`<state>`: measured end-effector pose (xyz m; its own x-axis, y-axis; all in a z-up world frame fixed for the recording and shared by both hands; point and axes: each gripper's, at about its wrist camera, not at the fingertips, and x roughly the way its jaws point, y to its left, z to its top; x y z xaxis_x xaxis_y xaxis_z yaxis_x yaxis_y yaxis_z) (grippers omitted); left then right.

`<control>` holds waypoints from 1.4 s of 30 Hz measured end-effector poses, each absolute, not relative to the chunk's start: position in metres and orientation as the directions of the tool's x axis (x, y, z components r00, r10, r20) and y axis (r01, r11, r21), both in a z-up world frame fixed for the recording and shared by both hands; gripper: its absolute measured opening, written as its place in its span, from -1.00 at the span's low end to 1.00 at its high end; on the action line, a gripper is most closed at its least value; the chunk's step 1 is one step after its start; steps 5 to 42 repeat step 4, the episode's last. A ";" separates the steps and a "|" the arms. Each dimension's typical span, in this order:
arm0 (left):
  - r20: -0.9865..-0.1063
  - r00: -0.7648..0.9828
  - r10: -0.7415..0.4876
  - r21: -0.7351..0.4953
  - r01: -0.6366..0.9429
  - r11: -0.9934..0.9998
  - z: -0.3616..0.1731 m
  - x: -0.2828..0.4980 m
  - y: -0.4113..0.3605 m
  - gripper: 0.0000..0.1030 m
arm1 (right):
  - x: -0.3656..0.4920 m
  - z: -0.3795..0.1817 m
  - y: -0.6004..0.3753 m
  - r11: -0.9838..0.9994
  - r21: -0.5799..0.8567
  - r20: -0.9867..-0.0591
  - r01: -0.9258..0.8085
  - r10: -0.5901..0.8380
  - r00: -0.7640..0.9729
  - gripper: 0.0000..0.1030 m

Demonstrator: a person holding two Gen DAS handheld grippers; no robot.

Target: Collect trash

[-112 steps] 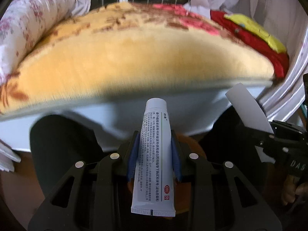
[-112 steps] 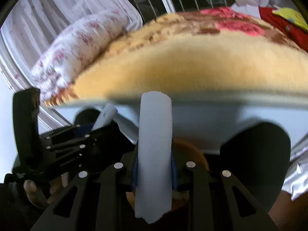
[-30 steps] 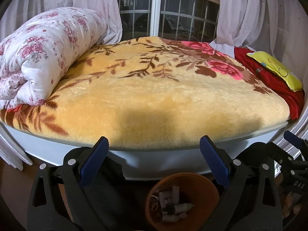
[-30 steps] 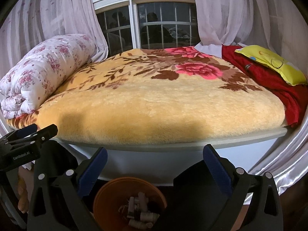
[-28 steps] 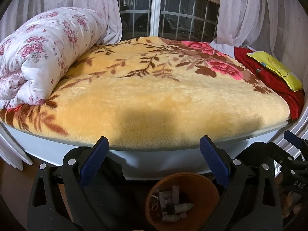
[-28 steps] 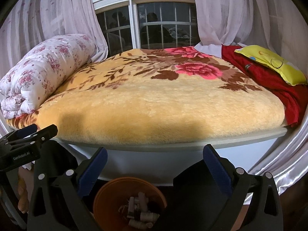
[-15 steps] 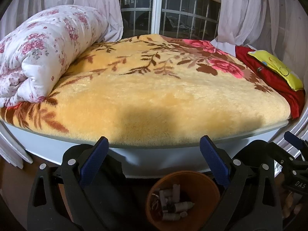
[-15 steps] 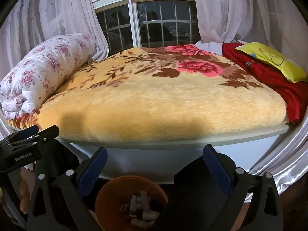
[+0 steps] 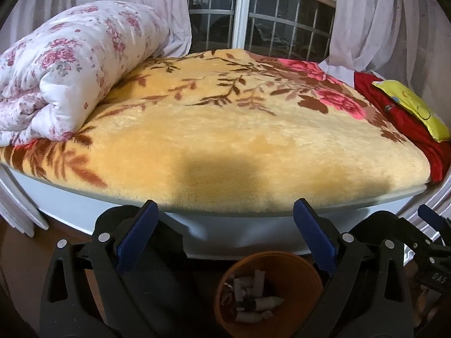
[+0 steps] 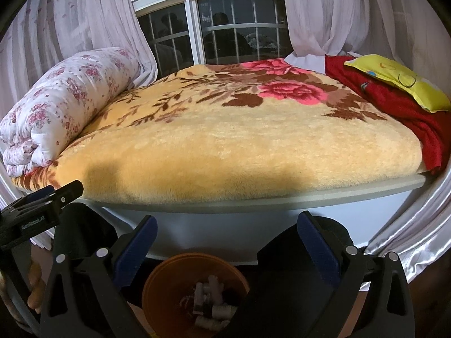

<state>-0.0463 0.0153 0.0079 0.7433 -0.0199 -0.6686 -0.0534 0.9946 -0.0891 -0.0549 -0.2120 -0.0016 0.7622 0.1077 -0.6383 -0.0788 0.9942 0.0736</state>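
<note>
Left wrist: left gripper (image 9: 222, 221) jaws wide apart, empty, above orange bin (image 9: 293, 270) holding trash (image 9: 253, 301) on floor by bed (image 9: 225, 129); right wrist: right gripper (image 10: 225, 235) likewise spread, empty, bin (image 10: 166, 278) with trash (image 10: 210, 304) below it.

Ahead of me a plush yellow blanket with brown leaves and pink roses (image 9: 239, 140) fills the middle of the frame. At the upper left lies a rolled white quilt with pink flowers (image 9: 70, 64). At the right, a yellow pillow (image 10: 394, 80) rests on red cloth (image 10: 394, 107). Sheer white curtains (image 10: 332, 14) flank a barred window (image 9: 262, 19) at the top.
</note>
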 end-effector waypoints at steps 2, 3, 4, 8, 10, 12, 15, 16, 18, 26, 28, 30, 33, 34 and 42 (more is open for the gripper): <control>-0.663 0.748 -0.013 -0.087 -0.060 0.994 0.009 -0.047 0.016 0.82 | -0.055 -0.002 -0.212 0.994 0.072 -0.638 -0.078 0.106 0.762 0.90; -0.663 0.749 -0.022 -0.094 -0.055 0.994 0.009 -0.047 0.016 0.82 | -0.055 -0.002 -0.212 0.994 0.074 -0.638 -0.078 0.107 0.762 0.90; -0.665 0.747 -0.029 -0.099 -0.050 0.994 0.009 -0.047 0.016 0.82 | -0.055 -0.002 -0.212 0.994 0.075 -0.638 -0.078 0.108 0.763 0.90; -0.665 0.747 -0.029 -0.099 -0.050 0.994 0.009 -0.047 0.016 0.82 | -0.055 -0.002 -0.212 0.994 0.075 -0.638 -0.078 0.108 0.763 0.90; -0.665 0.747 -0.029 -0.099 -0.050 0.994 0.009 -0.047 0.016 0.82 | -0.055 -0.002 -0.212 0.994 0.075 -0.638 -0.078 0.108 0.763 0.90; -0.665 0.747 -0.029 -0.099 -0.050 0.994 0.009 -0.047 0.016 0.82 | -0.055 -0.002 -0.212 0.994 0.075 -0.638 -0.078 0.108 0.763 0.90; -0.665 0.747 -0.029 -0.099 -0.050 0.994 0.009 -0.047 0.016 0.82 | -0.055 -0.002 -0.212 0.994 0.075 -0.638 -0.078 0.108 0.763 0.90; -0.665 0.747 -0.029 -0.099 -0.050 0.994 0.009 -0.047 0.016 0.82 | -0.055 -0.002 -0.212 0.994 0.075 -0.638 -0.078 0.108 0.763 0.90; -0.665 0.747 -0.029 -0.099 -0.050 0.994 0.009 -0.047 0.016 0.82 | -0.055 -0.002 -0.212 0.994 0.075 -0.638 -0.078 0.108 0.763 0.90; -0.665 0.747 -0.029 -0.099 -0.050 0.994 0.009 -0.047 0.016 0.82 | -0.055 -0.002 -0.212 0.994 0.075 -0.638 -0.078 0.108 0.763 0.90; -0.665 0.747 -0.029 -0.099 -0.050 0.994 0.009 -0.047 0.016 0.82 | -0.055 -0.002 -0.212 0.994 0.075 -0.638 -0.078 0.108 0.763 0.90; -0.665 0.747 -0.029 -0.099 -0.050 0.994 0.009 -0.047 0.016 0.82 | -0.055 -0.002 -0.212 0.994 0.075 -0.638 -0.078 0.108 0.763 0.90; -0.665 0.747 -0.029 -0.099 -0.050 0.994 0.009 -0.047 0.016 0.82 | -0.055 -0.002 -0.212 0.994 0.075 -0.638 -0.078 0.108 0.763 0.90; -0.665 0.747 -0.029 -0.099 -0.050 0.994 0.009 -0.047 0.016 0.82 | -0.055 -0.002 -0.212 0.994 0.075 -0.638 -0.078 0.108 0.763 0.90; -0.665 0.747 -0.029 -0.099 -0.050 0.994 0.009 -0.047 0.016 0.82 | -0.055 -0.002 -0.212 0.994 0.075 -0.638 -0.078 0.108 0.763 0.90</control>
